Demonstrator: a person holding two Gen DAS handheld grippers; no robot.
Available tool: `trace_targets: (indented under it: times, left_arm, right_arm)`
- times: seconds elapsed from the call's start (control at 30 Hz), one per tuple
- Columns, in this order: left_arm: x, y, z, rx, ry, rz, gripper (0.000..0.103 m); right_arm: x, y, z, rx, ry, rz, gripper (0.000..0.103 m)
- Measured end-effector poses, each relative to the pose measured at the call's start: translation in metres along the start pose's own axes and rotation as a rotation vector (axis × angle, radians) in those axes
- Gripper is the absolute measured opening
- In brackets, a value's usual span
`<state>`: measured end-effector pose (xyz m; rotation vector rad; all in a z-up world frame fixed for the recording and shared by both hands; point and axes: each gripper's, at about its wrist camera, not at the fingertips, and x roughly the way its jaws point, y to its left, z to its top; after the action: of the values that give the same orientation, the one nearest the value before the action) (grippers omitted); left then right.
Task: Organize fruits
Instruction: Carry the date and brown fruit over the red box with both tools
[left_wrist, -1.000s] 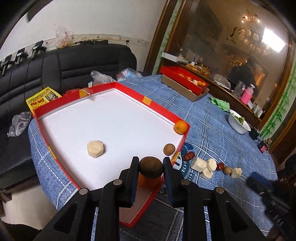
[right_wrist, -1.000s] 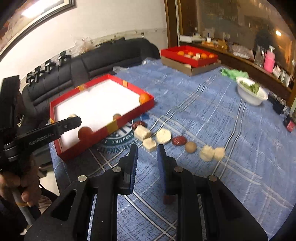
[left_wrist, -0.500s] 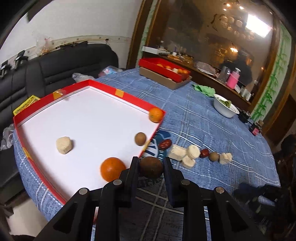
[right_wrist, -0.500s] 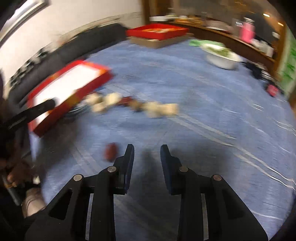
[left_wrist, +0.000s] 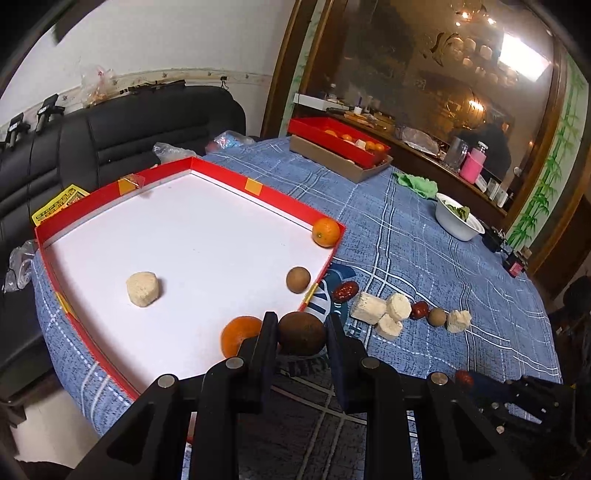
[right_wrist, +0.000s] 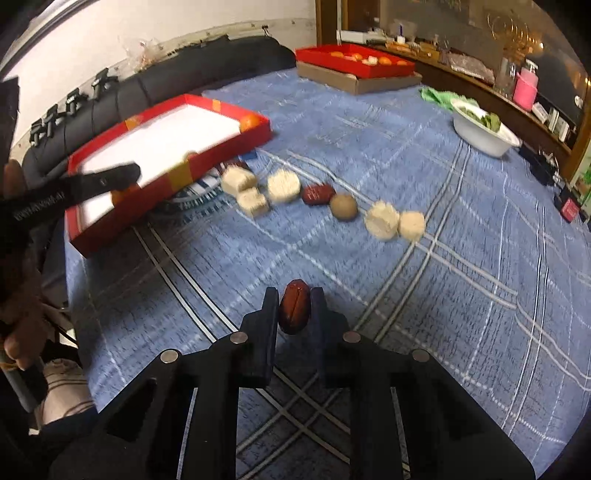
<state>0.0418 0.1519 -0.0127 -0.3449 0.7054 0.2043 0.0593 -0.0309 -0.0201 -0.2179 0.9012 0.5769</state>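
Left gripper (left_wrist: 301, 334) clamps brown fruit (left_wrist: 301, 333) near red tray (left_wrist: 255, 185) — likely for deposit; right gripper (right_wrist: 294, 312) pinches red date (right_wrist: 294, 311) — apparently lifted

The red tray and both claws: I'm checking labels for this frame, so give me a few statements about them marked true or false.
1. The left claw grips a brown kiwi. True.
2. The right claw is empty. False: it is shut on a red date.
3. Two oranges lie in the red tray. True: one orange in the far corner, another orange near the left claw.
4. The tray holds no pale food piece. False: one pale chunk sits on its white floor.
5. The white bowl stands inside the tray. False: it stands on the blue tablecloth, far from the tray.
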Motion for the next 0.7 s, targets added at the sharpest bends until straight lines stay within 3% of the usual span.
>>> trace_targets:
  times: [0.33,0.7]
  left_arm:
    - [-0.017,0.009,0.006,-0.019,-0.037,-0.008,0.025]
    - [-0.031,0.034,0.015,-0.053,-0.077,0.049,0.025]
  right_arm:
    - [-0.013,0.025,0.026,-0.031,-0.079,0.048,0.016]
    - [-0.007,0.047,0.057,-0.041,-0.135,0.113,0.016]
